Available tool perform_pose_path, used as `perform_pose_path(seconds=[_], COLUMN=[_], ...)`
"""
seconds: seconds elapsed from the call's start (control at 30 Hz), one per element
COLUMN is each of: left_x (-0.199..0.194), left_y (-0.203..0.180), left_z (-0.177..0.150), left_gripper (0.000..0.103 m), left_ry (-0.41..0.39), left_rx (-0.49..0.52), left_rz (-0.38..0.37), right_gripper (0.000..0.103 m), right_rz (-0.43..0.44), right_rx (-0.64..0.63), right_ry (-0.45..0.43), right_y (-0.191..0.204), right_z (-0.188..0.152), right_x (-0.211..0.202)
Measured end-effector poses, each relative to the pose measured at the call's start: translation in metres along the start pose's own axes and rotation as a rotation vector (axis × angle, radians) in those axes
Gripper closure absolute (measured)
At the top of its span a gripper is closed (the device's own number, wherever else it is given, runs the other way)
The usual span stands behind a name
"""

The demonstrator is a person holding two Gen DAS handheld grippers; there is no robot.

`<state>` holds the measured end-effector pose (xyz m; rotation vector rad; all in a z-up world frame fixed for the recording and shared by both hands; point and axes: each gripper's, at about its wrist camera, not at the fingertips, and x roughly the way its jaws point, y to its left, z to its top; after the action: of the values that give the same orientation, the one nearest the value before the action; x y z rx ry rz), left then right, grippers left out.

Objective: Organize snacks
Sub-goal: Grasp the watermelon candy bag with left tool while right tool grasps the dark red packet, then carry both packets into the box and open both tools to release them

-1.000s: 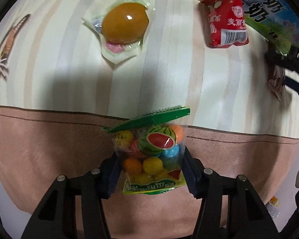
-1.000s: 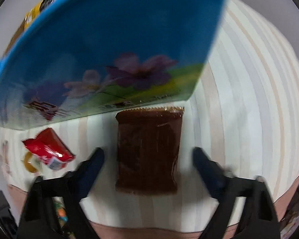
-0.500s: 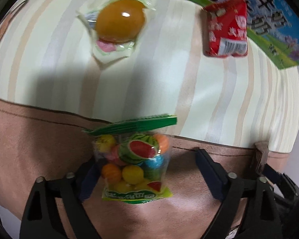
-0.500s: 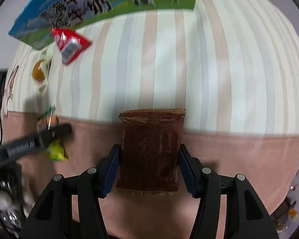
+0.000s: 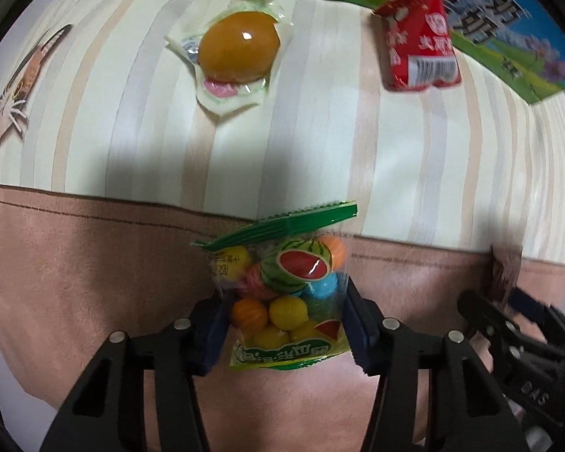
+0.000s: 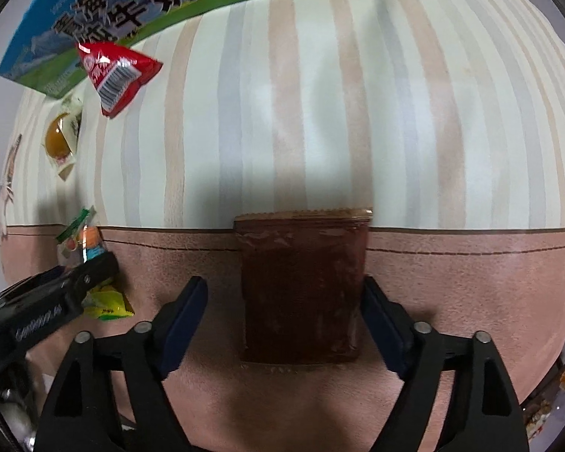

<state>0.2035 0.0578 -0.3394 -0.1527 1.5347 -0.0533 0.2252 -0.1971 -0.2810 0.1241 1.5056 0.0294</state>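
Note:
My left gripper [image 5: 282,324] is shut on a clear candy bag [image 5: 286,290] with a green top and coloured fruit gummies, held over the pink band of the cloth. My right gripper [image 6: 286,309] is open; a dark brown snack packet [image 6: 301,286] lies between its jaws, the right pad touching it and the left pad apart. In the right wrist view the left gripper [image 6: 52,301] holds the candy bag [image 6: 83,241] at far left. In the left wrist view the right gripper [image 5: 508,324] shows at the right edge.
A wrapped orange jelly [image 5: 237,52] and a red packet [image 5: 418,52] lie on the striped cloth [image 5: 320,132]. A blue-green milk carton box [image 6: 132,3] stands at the far edge. More snacks lie off the table's right edge [image 6: 561,380].
My left gripper has closed on the candy bag. My right gripper has opened around the brown packet, which now rests on the cloth.

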Motion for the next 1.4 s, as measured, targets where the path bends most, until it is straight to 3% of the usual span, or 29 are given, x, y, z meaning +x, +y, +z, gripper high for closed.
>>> perform_pose_path(seconds=[0.2,0.4,0.53,0.77,1.07,1.4], left_x=[0.005,0.011,0.01,-0.025,-0.099,-0.22], left_y=[-0.007,-0.019,-0.031,-0.031,-0.041,-0.058], left_z=[-0.013,-0.015,-0.015,-0.014,0.002,0.068], left_gripper=[0.052,0.053,0.054,0.057,0.057,0.057], left_ry=[0.003,0.007,-0.006,-0.05,-0.155,-0.318], left_rx=[0.015,0.022,0.035,0.06,0.08,0.143], left_rz=[0.02,0.035,0.033,0.011,-0.083,-0.224], right_gripper=[0.018,0.043,0.043,0.044,0.044,0.044], right_rz=[-0.031,-0.037,0.012,0.079,0.17,0.267], right_rx=[-0.024,-0.04,-0.033,-0.034,-0.035,-0.082], right_ry=[-0.026,-0.07,-0.099,-0.144,-0.238,-0.425], right_y=[0.012,0.007,0.001,0.001,-0.007,-0.005], right_z=[-0.008,-0.04,-0.049,-0.057,-0.021,0.061], right_x=[0.009,-0.004,-0.02,-0.053,-0.118,-0.237])
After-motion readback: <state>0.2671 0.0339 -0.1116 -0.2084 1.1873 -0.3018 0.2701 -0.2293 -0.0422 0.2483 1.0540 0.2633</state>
